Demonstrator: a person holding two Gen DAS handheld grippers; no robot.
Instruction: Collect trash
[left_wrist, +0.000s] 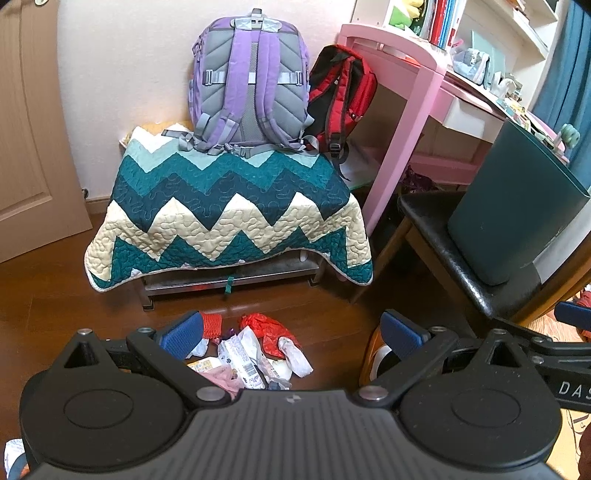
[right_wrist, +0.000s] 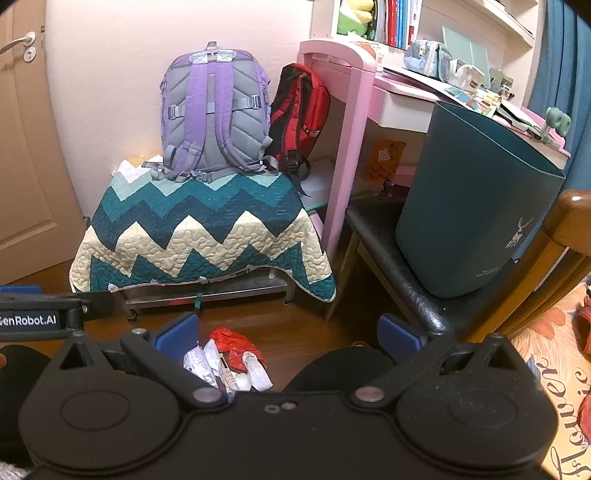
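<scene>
A pile of trash (left_wrist: 255, 350) lies on the wooden floor: red crumpled wrappers, white packets and paper; it also shows in the right wrist view (right_wrist: 231, 360). A dark teal bin (left_wrist: 517, 206) stands on a black chair seat at the right, also in the right wrist view (right_wrist: 476, 206). My left gripper (left_wrist: 291, 332) is open and empty, held above the pile. My right gripper (right_wrist: 288, 332) is open and empty, above the pile's right side. The right gripper's arm shows at the right edge of the left wrist view.
A low bench under a zigzag quilt (left_wrist: 229, 214) stands behind the pile, with a purple backpack (left_wrist: 247, 81) and a red backpack (left_wrist: 343, 92) on it. A pink desk (left_wrist: 413, 88) stands at the right, a door (left_wrist: 26, 140) at the left. The black chair seat (right_wrist: 388, 266) has a wooden frame.
</scene>
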